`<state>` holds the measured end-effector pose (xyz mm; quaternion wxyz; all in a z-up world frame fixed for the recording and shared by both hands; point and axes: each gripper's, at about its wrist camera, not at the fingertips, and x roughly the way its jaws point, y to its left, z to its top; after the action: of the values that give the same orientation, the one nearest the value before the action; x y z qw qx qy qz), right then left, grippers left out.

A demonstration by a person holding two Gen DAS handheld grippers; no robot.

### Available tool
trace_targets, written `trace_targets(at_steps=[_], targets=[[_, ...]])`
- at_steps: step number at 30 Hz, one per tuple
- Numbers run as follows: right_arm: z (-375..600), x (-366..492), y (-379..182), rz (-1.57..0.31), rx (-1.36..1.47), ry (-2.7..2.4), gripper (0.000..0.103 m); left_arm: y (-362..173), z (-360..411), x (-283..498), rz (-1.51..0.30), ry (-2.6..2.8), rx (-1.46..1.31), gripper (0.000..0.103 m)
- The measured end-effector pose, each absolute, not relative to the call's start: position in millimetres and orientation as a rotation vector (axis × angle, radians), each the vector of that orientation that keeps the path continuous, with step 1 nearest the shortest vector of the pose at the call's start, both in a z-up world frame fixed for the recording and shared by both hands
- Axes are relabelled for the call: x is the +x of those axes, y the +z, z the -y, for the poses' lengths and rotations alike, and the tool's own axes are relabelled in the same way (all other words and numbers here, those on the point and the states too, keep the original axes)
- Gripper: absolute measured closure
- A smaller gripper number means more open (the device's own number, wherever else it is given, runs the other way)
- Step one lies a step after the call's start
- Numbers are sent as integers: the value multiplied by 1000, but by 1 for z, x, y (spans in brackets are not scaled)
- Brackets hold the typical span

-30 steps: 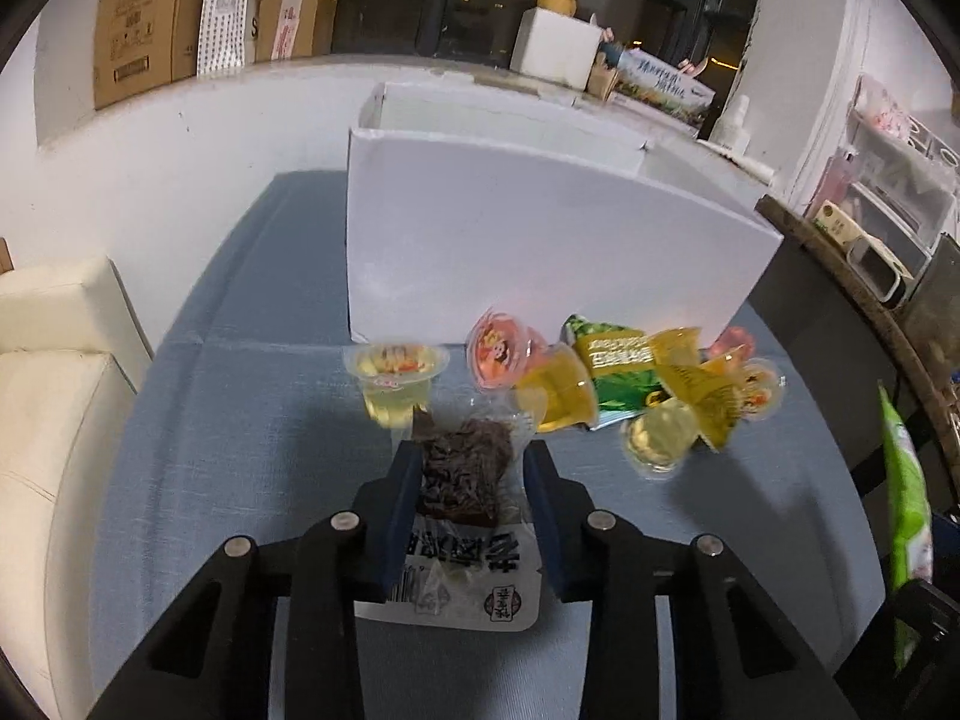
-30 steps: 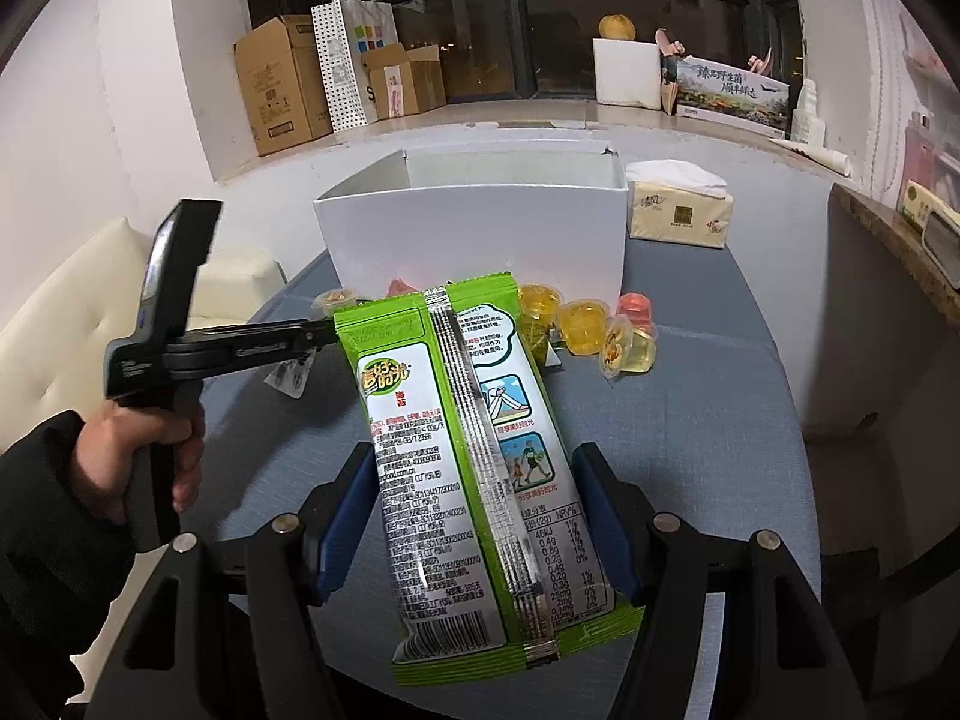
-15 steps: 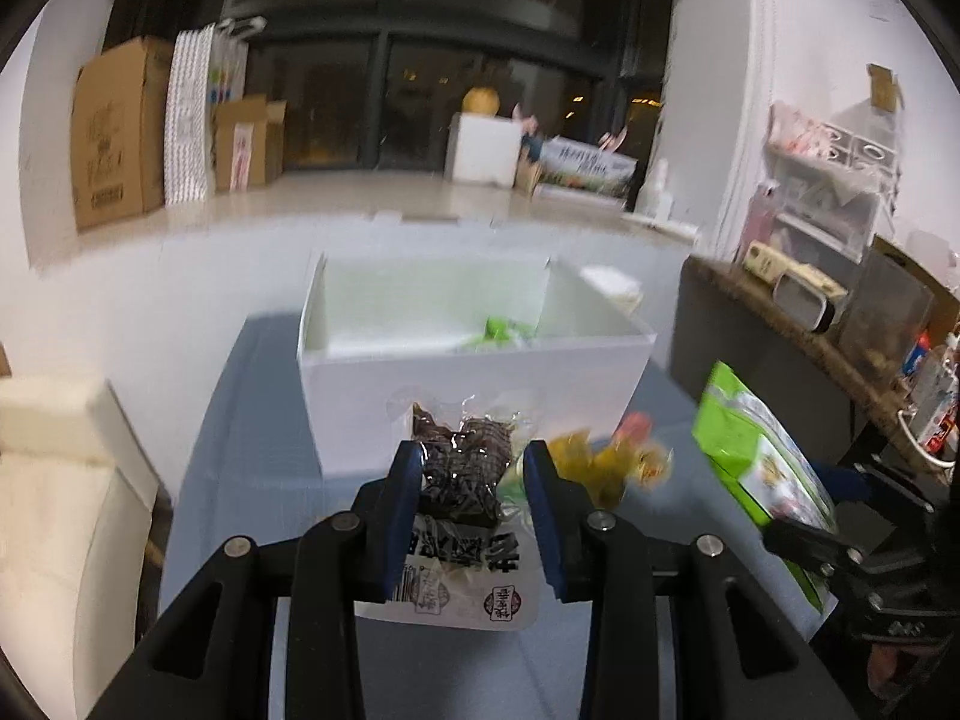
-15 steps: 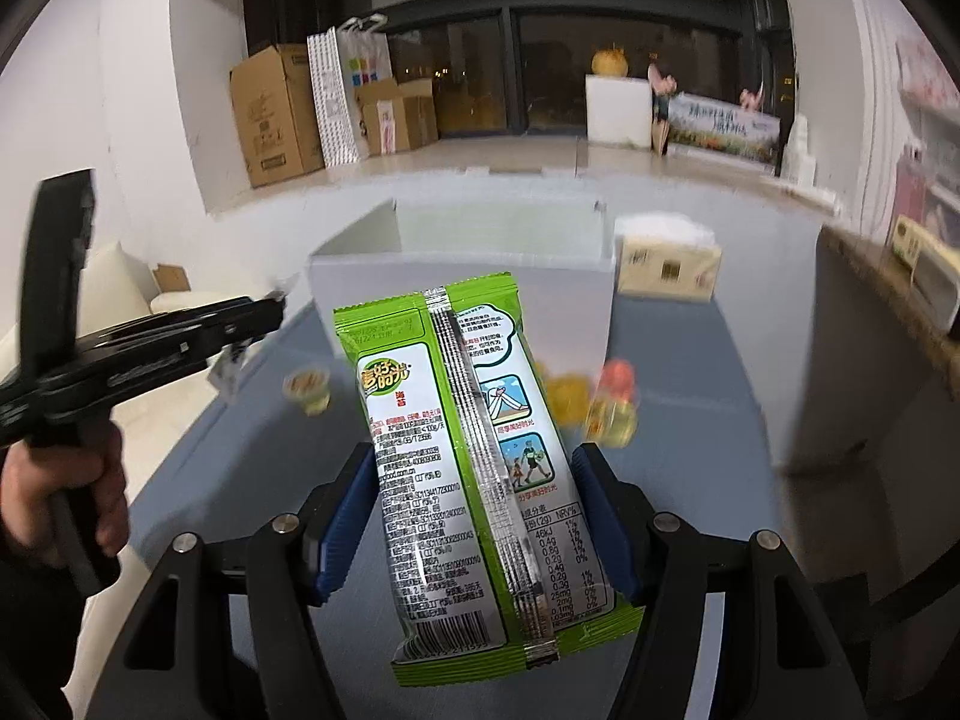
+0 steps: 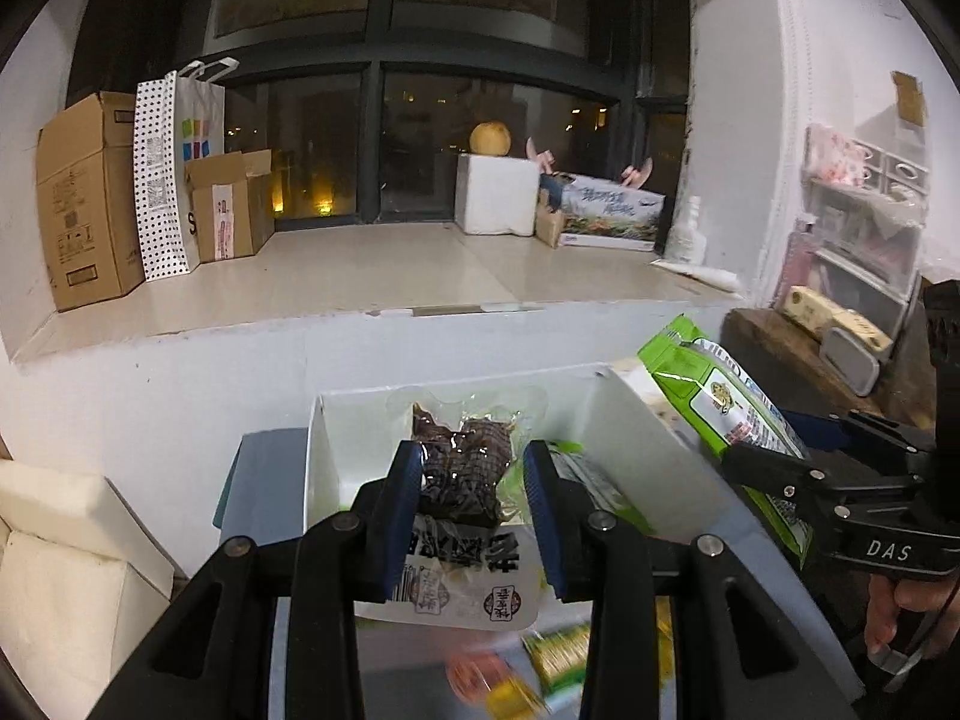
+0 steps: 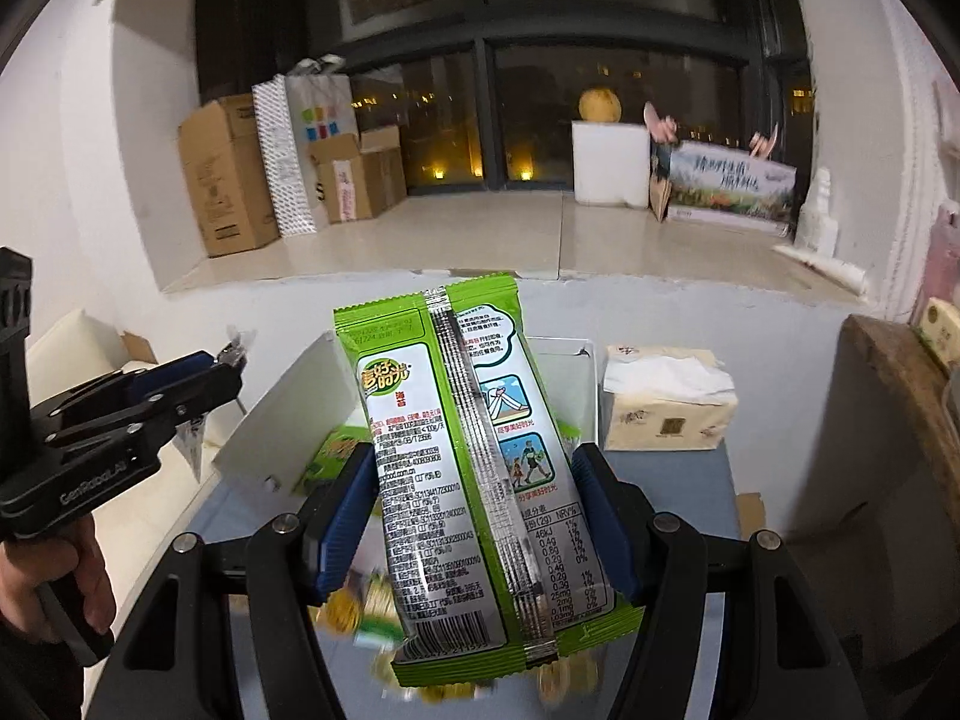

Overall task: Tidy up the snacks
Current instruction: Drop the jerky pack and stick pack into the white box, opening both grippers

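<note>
My left gripper point(image 5: 471, 468) is shut on a clear packet of dark dried snack point(image 5: 462, 474) and holds it above the open white box point(image 5: 321, 468). My right gripper point(image 6: 474, 480) is shut on a long green snack bag point(image 6: 468, 450) and holds it over the same white box point(image 6: 288, 414), at its right side. The green bag also shows at the right of the left wrist view point(image 5: 726, 414). The left gripper shows at the left of the right wrist view point(image 6: 228, 366). A green packet point(image 6: 336, 450) lies inside the box. Blurred jelly cups point(image 5: 504, 684) lie below on the table.
A tissue pack point(image 6: 666, 402) sits right of the box on the grey table point(image 6: 690, 486). A wide window sill point(image 5: 360, 276) behind carries cardboard boxes point(image 5: 84, 198), a dotted bag and a white foam box. A white sofa point(image 5: 66, 570) is at the left, a wooden shelf point(image 6: 900, 396) at the right.
Both grippers have risen and moved forward with their packets to stand over the white box. The jelly cups have dropped below and blurred. Neither grip has changed.
</note>
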<state>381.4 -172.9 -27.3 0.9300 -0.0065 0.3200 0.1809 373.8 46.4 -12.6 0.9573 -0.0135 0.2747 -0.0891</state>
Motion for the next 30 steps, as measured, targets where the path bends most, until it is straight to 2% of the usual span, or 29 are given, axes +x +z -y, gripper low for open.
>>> trace_targets(at_steps=[8, 10, 12, 13, 14, 16, 17, 26, 28, 30], targets=[[148, 437, -61, -723, -14, 380, 33, -46, -51, 420, -627, -141, 10, 63], [146, 443, -68, -736, 7, 389, 29, -53, -53, 424, -656, -140, 1, 61], [143, 448, -73, -758, 14, 390, 18, -56, -53, 426, -666, -117, 22, 41], [142, 449, -74, -763, 15, 390, 16, -57, -54, 424, -659, -114, 31, 24], [142, 449, -74, -759, 17, 387, 15, -57, -55, 422, -646, -113, 37, 13], [141, 447, -74, -752, 8, 377, 10, -56, -59, 417, -626, -112, 40, 7], [141, 444, -73, -742, 11, 384, 6, -56, -60, 415, -626, -108, 45, 6], [154, 377, -43, -627, 9, 437, 6, -43, -61, 373, -628, -117, 26, 0], [165, 347, -39, -597, 24, 450, 0, -43, -61, 349, -624, -122, 8, 0], [176, 318, -39, -584, 29, 445, 0, -48, -61, 324, -642, -130, -24, 0]])
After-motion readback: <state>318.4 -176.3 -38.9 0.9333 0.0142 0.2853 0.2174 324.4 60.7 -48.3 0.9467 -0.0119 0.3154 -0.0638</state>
